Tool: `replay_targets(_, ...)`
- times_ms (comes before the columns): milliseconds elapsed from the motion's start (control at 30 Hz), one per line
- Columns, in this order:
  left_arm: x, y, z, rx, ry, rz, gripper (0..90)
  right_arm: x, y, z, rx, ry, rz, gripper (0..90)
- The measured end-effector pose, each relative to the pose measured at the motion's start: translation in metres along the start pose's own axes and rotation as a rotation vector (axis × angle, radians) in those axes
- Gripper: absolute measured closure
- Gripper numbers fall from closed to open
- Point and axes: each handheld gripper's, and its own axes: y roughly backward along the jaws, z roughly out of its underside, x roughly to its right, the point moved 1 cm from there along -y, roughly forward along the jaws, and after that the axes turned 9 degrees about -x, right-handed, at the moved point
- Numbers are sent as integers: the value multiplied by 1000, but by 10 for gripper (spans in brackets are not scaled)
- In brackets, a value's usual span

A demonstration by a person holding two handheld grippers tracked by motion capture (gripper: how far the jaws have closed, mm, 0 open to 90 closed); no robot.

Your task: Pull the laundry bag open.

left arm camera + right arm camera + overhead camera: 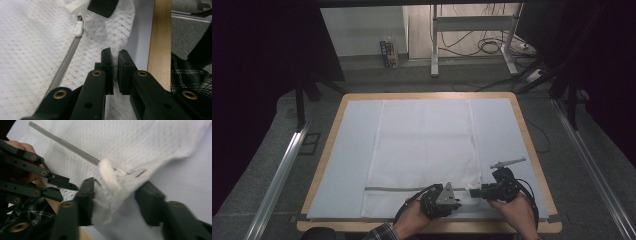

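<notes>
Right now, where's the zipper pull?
In the left gripper view the zipper pull sits upper left, at the grey zipper's end, just below the right gripper.

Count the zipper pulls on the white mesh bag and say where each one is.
1: a white zipper pull at the end of the grey zipper, near the bag's corner by the right gripper. Others may be hidden.

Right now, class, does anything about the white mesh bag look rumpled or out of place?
Yes. The white mesh bag lies flat except its near right corner, bunched and lifted between the left gripper and right gripper, by the zipper.
</notes>
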Motion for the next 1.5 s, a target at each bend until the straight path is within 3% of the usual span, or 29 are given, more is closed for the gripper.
replay_targets(167, -4, 4, 1, -5, 2, 31, 621, 4, 2, 4, -6, 22, 13, 807)
replay_targets(200, -6, 7, 2, 2, 8, 39, 583, 4, 3, 5, -8, 24, 11, 816)
replay_targets(233, -8, 10, 3, 13, 18, 48, 481, 4, 3, 6, -14, 44, 14, 826)
replay_targets(400, -22, 29, 5, 65, 73, 82, 353, 4, 5, 9, 14, 81, 10, 836)
replay_targets(567, -33, 37, 1, 87, 102, 57, 365, 2, 7, 9, 33, 108, 12, 844)
replay_targets(600, -36, 37, 0, 76, 94, 34, 385, 1, 8, 10, 37, 115, 11, 845)
replay_targets(767, -49, 33, -3, 70, 110, 14, 561, 3, 11, 11, 68, 132, -17, 846)
replay_targets(867, -58, 29, -7, 80, 125, 46, 643, 3, 14, 12, 94, 147, -31, 847)
replay_targets(1033, -66, 19, -15, 96, 120, 99, 674, 2, 18, 13, 137, 180, -30, 847)
replay_targets(1300, -63, 2, -25, 51, 78, 109, 675, -2, 21, 12, 178, 222, -21, 847)
replay_targets(1500, -61, -2, -29, 38, 57, 118, 658, -3, 20, 12, 175, 230, -14, 847)
